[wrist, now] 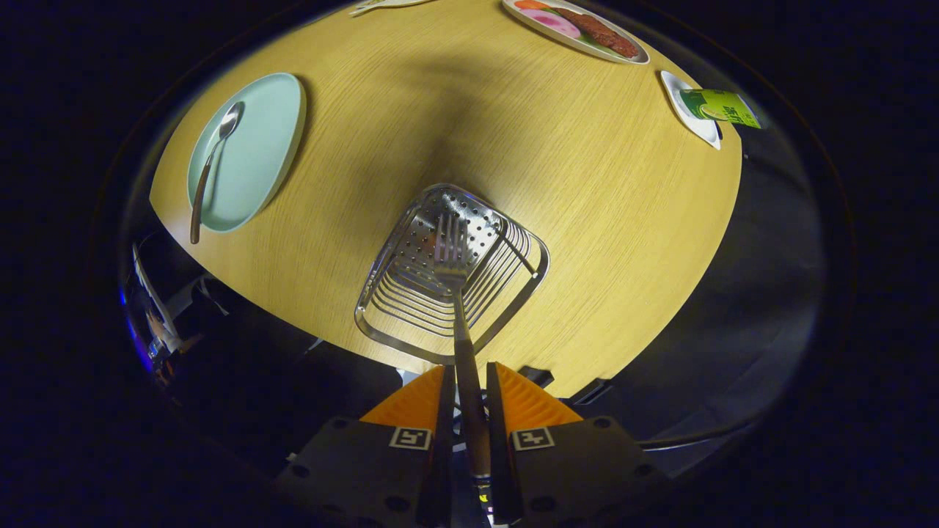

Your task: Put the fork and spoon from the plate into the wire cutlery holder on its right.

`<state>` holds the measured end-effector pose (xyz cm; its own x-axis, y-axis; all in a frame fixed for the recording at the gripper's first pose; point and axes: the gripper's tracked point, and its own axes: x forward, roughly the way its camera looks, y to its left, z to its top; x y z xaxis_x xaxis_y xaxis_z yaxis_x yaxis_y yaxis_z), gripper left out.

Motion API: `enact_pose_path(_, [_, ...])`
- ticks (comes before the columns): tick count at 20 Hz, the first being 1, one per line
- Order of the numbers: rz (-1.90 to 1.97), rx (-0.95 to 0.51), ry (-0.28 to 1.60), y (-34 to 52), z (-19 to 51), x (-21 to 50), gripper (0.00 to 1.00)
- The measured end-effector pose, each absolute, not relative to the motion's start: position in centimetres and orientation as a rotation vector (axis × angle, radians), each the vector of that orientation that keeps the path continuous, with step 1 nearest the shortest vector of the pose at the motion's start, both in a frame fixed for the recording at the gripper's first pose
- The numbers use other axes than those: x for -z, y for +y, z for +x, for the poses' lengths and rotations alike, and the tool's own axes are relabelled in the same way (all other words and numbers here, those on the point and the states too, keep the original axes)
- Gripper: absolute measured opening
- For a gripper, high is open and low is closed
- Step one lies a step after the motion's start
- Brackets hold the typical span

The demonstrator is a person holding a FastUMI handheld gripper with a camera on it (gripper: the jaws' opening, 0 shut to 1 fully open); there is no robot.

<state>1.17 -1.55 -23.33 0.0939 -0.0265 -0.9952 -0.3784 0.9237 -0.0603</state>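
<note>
Tongs (466, 389) clamp the fork (456, 293) by its handle, tines hanging over the wire cutlery holder (452, 273) on the table (587, 183). Step: fork drop-in. Next: lower, release. Spoon (211, 165) remains on the plate (253, 150).

Single fisheye camera riding on the hand-held gripper (467, 411), looking forward along its fingers and steeply down on the counter (587, 191) from above. Wire cutlery holder (451, 275) close ahead, plate (253, 154) farther off at 10 o'clock.
</note>
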Motion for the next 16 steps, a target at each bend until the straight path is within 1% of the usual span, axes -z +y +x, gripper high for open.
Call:
enact_pose_path(1, [-0.313, -0.272, 1.444, -1.3, 1.2, 23.3, 0.31])
enact_pose_path(2, [-0.289, -0.274, 1.417, -0.9, 1.3, 23.1, 0.39])
enact_pose_path(4, [-0.254, -0.271, 1.341, -0.9, 1.3, 22.6, 0.39])
enact_pose_path(6, [-0.206, -0.252, 1.249, -0.8, 1.9, 21.7, 0.46])
enact_pose_path(7, [-0.174, -0.219, 1.186, -1.1, 2.4, 21.1, 0.49])
enact_pose_path(11, [-0.075, -0.094, 0.851, -2.0, 5.0, 15.7, 0.49])
enact_pose_path(14, [0.004, -0.116, 0.664, 1.3, 4.8, 11.3, 0.49])
enact_pose_path(16, [0.042, -0.169, 0.614, 5.0, 4.6, 9.6, 0.49])
